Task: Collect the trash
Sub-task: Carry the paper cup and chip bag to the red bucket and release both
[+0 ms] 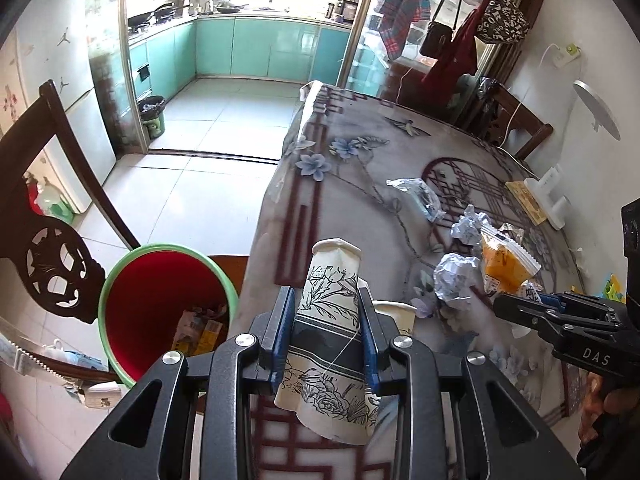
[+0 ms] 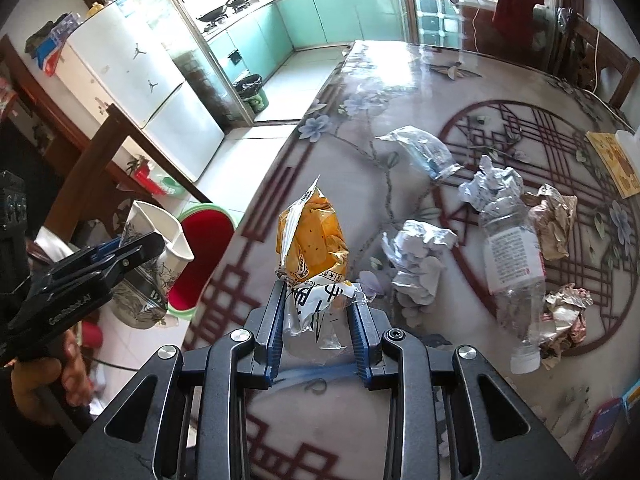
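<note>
At far left we see the red bin [image 1: 160, 312] with a green rim beside the table [image 1: 360, 168]. Our left gripper [image 1: 328, 320] clamps a flower-printed paper cup [image 1: 332, 320] near it. Our right gripper [image 2: 318, 312], marked "DAS", pinches an orange snack wrapper [image 2: 312, 240] over the tabletop.

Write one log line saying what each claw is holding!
left claw: shut on paper cup | right claw: shut on snack bag | red bin: beside table
</note>
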The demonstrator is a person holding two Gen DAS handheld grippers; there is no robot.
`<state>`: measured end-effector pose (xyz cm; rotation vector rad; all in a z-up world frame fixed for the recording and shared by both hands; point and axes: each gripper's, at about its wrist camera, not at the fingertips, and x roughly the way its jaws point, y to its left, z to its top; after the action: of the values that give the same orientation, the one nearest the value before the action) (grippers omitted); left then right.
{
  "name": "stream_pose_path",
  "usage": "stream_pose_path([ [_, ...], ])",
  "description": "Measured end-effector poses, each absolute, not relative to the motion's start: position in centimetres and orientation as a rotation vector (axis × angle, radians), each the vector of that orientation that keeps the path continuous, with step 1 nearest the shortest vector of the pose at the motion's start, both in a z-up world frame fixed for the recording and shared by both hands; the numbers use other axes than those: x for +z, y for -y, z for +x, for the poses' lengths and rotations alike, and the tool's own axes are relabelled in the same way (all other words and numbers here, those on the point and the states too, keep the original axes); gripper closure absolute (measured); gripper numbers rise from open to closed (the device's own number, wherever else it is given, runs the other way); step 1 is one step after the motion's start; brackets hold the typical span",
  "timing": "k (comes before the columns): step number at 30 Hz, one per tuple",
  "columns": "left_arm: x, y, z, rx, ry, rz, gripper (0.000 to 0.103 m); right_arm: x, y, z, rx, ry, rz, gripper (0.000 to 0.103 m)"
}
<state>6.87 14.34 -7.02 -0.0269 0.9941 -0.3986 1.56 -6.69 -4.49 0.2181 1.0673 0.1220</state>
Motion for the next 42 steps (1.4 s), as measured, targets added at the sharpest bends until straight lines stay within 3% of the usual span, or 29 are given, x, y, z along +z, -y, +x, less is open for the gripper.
stream_pose_path([
  [24,-11.5,-26.3,10.4,-0.178,-1.051,-0.117,0.075,-4.3,-2.9,6.7,0.261,-1.055,0.145,0.075],
  [42,-15.9,-32.7,13.6,-0.070,-1.126,-0.143,0.075,-7.7,-10.9,11.3,0.417,-1.157,0.087,0.075],
])
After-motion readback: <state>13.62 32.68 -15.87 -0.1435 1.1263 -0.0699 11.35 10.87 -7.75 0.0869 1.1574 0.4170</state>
